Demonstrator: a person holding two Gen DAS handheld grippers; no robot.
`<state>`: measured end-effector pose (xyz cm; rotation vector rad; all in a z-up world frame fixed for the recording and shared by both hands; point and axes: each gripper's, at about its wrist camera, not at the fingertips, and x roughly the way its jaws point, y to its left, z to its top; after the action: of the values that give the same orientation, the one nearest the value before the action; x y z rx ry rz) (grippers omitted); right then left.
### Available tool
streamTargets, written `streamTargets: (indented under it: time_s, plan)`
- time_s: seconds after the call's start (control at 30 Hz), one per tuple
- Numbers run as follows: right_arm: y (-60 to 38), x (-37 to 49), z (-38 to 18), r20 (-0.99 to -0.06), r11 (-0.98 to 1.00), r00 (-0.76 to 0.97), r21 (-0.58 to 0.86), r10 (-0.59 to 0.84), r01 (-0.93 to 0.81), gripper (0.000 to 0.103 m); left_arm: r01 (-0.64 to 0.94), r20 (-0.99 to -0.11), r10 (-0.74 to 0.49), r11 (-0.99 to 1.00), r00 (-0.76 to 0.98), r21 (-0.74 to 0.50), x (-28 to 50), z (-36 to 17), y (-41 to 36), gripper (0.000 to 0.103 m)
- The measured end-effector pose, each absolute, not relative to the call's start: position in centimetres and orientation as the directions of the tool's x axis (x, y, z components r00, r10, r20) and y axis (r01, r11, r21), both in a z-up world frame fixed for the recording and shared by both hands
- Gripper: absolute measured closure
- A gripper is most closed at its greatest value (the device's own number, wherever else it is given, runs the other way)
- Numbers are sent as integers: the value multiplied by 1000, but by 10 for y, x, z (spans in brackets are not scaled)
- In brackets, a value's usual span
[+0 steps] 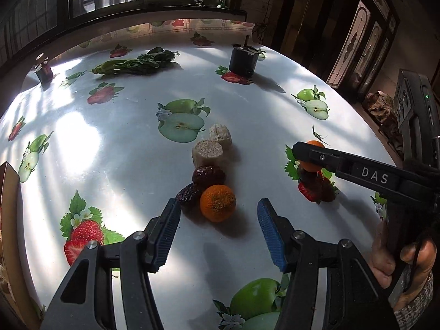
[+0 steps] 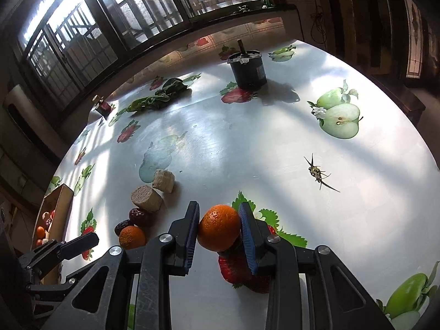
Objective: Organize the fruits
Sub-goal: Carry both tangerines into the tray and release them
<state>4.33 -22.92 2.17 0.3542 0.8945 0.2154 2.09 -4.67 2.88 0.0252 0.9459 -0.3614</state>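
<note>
A row of items lies mid-table: two beige corn-cob pieces, two dark red dates and an orange tangerine. My left gripper is open, its blue pads either side of that tangerine and just short of it. My right gripper is shut on a second tangerine and holds it above the table; it shows at the right of the left wrist view. The row also shows in the right wrist view, with the tangerine nearest.
A fruit-print cloth covers the table. A black can, leafy greens and a small dark bottle stand at the far side. A cardboard box with fruit sits at the left edge. A dry stem lies right.
</note>
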Motion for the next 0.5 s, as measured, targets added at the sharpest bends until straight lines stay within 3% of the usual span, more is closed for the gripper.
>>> streamTargets:
  time_s: [0.13, 0.17, 0.2, 0.5]
  plan:
    - [-235, 45, 16, -707, 891, 598, 454, 378, -27, 71, 312, -809, -275, 942, 520, -119, 30, 16, -55, 49]
    - [-236, 45, 15, -703, 886, 597, 463, 387, -28, 71, 312, -813, -277, 942, 512, -124, 32, 13, -56, 71]
    - [-236, 45, 15, -700, 882, 597, 471, 393, -29, 71, 310, -820, -272, 943, 504, -123, 33, 10, -57, 75]
    - [-229, 40, 20, -696, 908, 626, 416, 350, -46, 72, 310, -805, -272, 944, 528, -115, 17, 18, -51, 76]
